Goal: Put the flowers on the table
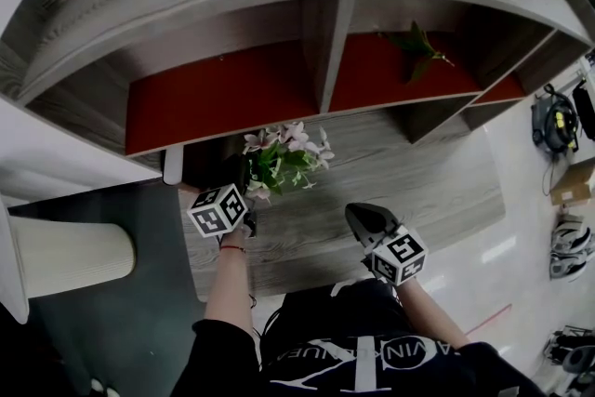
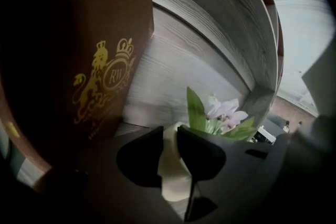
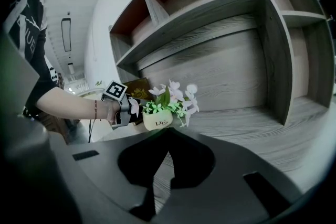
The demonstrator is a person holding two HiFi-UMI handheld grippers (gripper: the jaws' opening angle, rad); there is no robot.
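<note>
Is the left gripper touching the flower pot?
Touching: the left gripper grips the flower pot; the left gripper view shows both jaws pressed on its sides.

Lower centre: right gripper (image 3: 169, 132), dark fingers (image 3: 191, 160) closed tip to tip, nothing between them. Just above: potted flowers (image 3: 158, 120), with a cream pot, pink-white blooms and green leaves. At the pot's left side: left gripper (image 3: 135, 112) with marker cube, in a person's hand (image 3: 107, 111). Behind: brown box (image 3: 137, 91), gold emblem. Right: grey wood-grain counter (image 3: 273, 134). Above: grey shelving (image 3: 210, 13).
</note>
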